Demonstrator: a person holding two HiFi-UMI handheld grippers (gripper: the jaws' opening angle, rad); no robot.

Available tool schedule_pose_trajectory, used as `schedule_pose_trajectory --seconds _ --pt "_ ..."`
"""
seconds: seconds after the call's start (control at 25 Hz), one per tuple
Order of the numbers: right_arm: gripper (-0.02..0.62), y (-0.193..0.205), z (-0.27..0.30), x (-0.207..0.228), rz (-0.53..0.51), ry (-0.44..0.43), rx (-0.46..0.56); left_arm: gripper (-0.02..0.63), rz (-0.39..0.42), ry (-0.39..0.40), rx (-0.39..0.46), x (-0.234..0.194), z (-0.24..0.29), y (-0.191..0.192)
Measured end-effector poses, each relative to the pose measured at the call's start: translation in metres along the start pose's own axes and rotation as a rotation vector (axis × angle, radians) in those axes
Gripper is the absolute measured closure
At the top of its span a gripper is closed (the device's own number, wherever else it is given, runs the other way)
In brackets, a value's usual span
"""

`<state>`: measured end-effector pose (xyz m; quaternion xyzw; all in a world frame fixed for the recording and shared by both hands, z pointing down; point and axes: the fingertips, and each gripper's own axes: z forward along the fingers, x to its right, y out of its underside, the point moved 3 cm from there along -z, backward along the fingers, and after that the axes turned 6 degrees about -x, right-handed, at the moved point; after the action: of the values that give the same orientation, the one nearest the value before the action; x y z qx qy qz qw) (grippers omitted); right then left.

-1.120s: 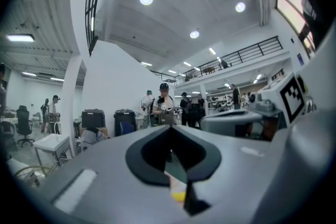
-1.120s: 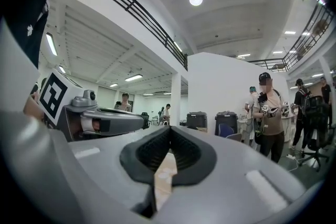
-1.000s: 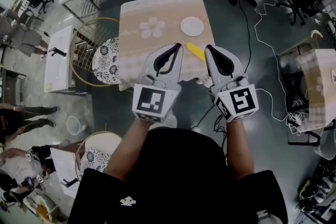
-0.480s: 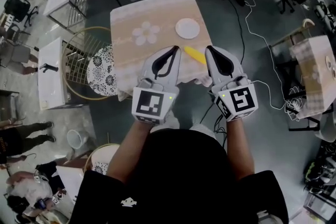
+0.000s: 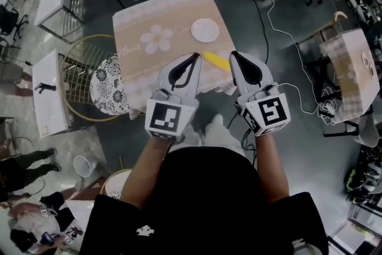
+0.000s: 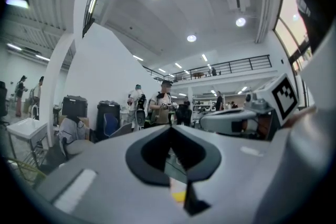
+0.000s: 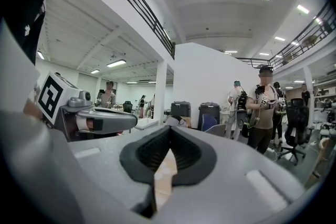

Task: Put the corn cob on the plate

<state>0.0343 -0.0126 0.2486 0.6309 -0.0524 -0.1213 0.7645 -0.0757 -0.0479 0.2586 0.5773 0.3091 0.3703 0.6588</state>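
Corn cob (image 5: 216,61) lay on the table (image 5: 149,21), near the plate (image 5: 205,30) but apart from it. My left gripper (image 5: 192,59) and right gripper (image 5: 234,55) hung short of the plate, both sets of fingers clenched, empty.

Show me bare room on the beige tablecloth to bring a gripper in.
Bare: between the white flower pattern and the round white plate, plus the tablecloth left side. Crowded: near right edge, yellow corn cob between left gripper and right gripper.
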Motion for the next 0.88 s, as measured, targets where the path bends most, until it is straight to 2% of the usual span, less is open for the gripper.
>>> schedule_pose_trajectory --seconds 0.4,0.88 --pt "0.594 0.022 0.009 0.021 -0.003 -0.023 -0.061 0.597 -0.043 -0.017 -0.021 0.000 0.017 0.014" --pt "0.594 0.073 0.046 0.064 0.010 -0.140 -0.155 0.597 -0.135 -0.088 -0.085 -0.007 0.050 0.030"
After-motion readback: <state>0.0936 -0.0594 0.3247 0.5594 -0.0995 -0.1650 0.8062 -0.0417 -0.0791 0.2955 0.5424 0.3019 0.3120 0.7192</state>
